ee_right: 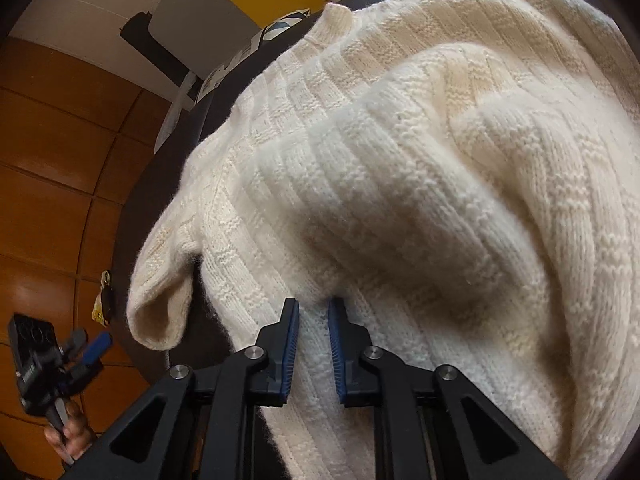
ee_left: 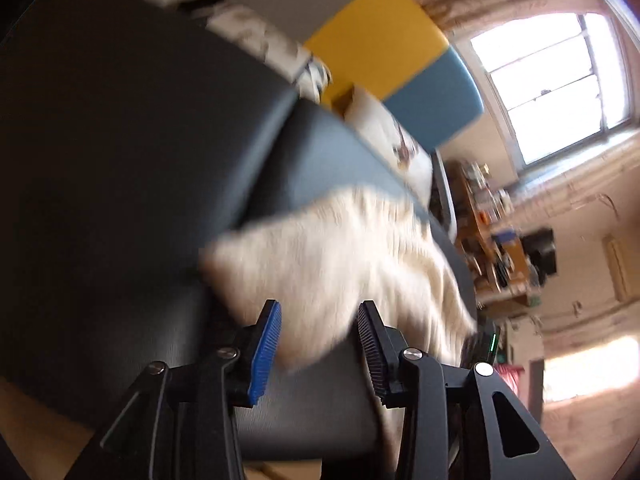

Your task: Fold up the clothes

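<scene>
**Right tongs pinch the cream sweater; left tongs stand open**

A cream rib-knit sweater (ee_right: 400,184) lies heaped on a dark padded table (ee_right: 160,184), filling the right wrist view from about 9 o'clock round to 4 o'clock. The right tongs (ee_right: 313,344) are nearly closed on a fold of its knit, the blue pads (ee_right: 289,356) pressing the fabric from both sides. One cuff (ee_right: 160,300) hangs loose at 8 o'clock, over the table's edge.

In the blurred left wrist view the left tongs (ee_left: 318,344) stand apart, and a corner of the sweater (ee_left: 340,264) lies between and beyond them without being pinched. From the right wrist view, the left tongs (ee_right: 80,352) show at 8 o'clock, held in a hand (ee_right: 70,436) above the brown tiled floor (ee_right: 52,152). Yellow and blue panels (ee_left: 384,36) stand beyond the table, with a bright window (ee_left: 552,88) at 2 o'clock.
</scene>
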`<state>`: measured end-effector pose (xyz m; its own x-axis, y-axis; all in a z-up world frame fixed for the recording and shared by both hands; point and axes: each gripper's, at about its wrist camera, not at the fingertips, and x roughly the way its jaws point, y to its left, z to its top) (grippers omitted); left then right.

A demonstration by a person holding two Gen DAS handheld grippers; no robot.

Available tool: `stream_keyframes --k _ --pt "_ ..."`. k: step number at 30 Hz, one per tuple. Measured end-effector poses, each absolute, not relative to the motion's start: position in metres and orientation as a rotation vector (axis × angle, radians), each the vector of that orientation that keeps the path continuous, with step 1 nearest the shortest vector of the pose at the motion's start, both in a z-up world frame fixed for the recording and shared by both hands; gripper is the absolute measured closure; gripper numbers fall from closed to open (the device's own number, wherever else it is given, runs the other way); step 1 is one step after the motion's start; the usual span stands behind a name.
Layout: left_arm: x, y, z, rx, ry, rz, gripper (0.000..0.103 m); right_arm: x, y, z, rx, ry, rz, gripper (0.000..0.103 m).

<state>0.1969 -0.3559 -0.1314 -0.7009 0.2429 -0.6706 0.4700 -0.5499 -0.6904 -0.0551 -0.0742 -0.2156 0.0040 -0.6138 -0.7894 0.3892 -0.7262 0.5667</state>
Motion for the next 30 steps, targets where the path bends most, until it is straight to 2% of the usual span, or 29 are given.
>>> stream_keyframes --k 4,8,15,21,24,28,30 --pt "0.215 -0.327 -0.17 1.185 1.536 -2.337 0.063 -0.036 -0.087 -0.192 1.384 -0.011 -1.888 0.082" --pt "0.206 -0.319 -0.188 1.186 1.6 -2.281 0.063 -0.01 -0.101 -0.171 1.241 0.203 -1.923 0.082" --pt "0.18 -0.328 -0.204 1.06 1.722 -2.12 0.058 -0.031 -0.085 -0.194 1.337 0.19 -1.94 0.081" --pt "0.173 -0.329 -0.205 0.908 1.71 -2.022 0.056 -0.031 -0.081 -0.19 1.325 0.147 -1.925 0.081" --pt "0.16 -0.326 -0.201 0.893 1.633 -2.011 0.056 -0.03 -0.081 -0.188 1.311 0.134 -1.925 0.081" --pt "0.138 -0.314 -0.189 0.909 1.436 -1.994 0.058 -0.031 -0.082 -0.184 1.307 0.11 -1.921 0.081" --pt "0.129 -0.318 -0.184 0.96 1.313 -1.997 0.073 -0.03 -0.082 -0.183 1.306 0.106 -1.918 0.081"
